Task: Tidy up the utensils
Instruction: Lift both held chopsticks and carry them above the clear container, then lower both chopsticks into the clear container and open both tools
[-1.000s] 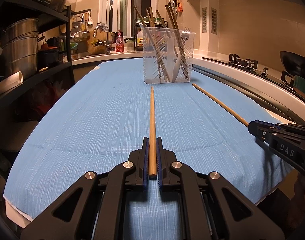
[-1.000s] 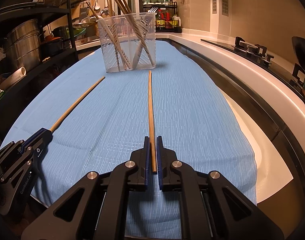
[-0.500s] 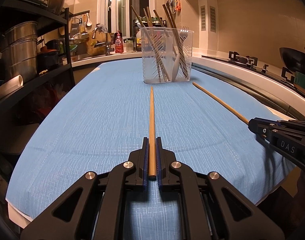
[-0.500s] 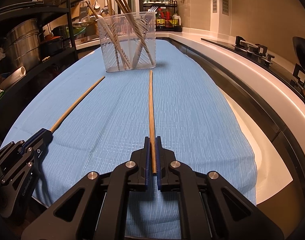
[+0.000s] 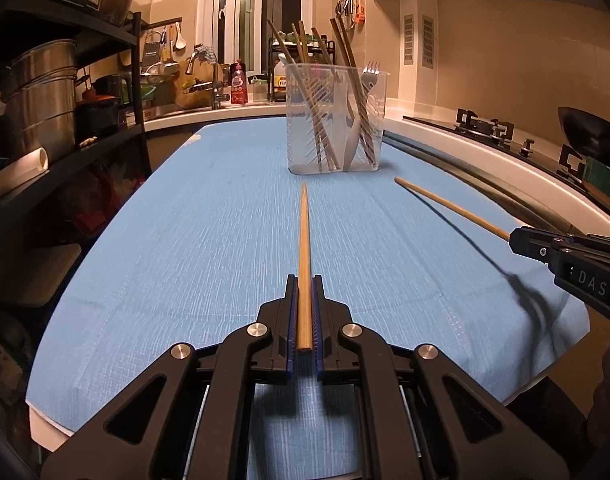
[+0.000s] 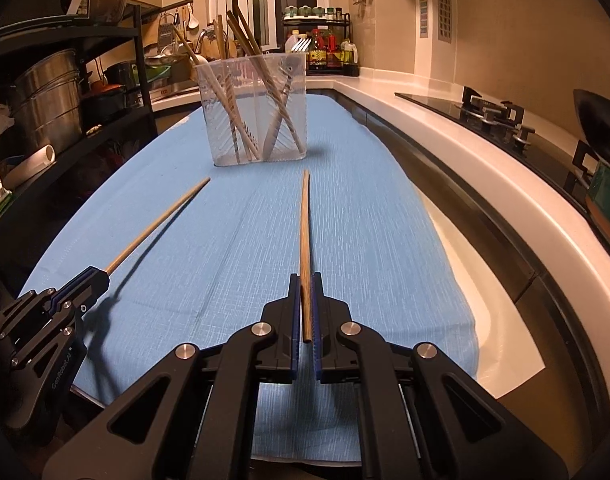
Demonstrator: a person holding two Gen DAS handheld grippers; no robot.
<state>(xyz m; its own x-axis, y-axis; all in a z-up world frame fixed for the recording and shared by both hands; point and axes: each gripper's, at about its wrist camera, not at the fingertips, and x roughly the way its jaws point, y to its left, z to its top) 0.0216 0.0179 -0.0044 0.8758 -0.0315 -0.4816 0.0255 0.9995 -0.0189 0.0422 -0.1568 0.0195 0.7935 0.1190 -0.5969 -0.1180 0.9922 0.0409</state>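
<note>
My left gripper is shut on the thick end of a wooden chopstick that points straight ahead at a clear plastic utensil holder. The holder stands on the blue cloth and contains several chopsticks, a fork and a white spoon. My right gripper is shut on a second chopstick, held above the cloth and casting a shadow. In the left wrist view the right gripper is at the right edge with its chopstick. In the right wrist view the left gripper is at lower left with its chopstick.
A dark metal shelf with steel pots stands left of the cloth. A white counter with a gas hob and a dark wok runs along the right. A sink and bottles are beyond the holder.
Both grippers have lifted their chopsticks off the cloth; shadows now show under them. The utensil holder looks slightly lower and farther in both views.
</note>
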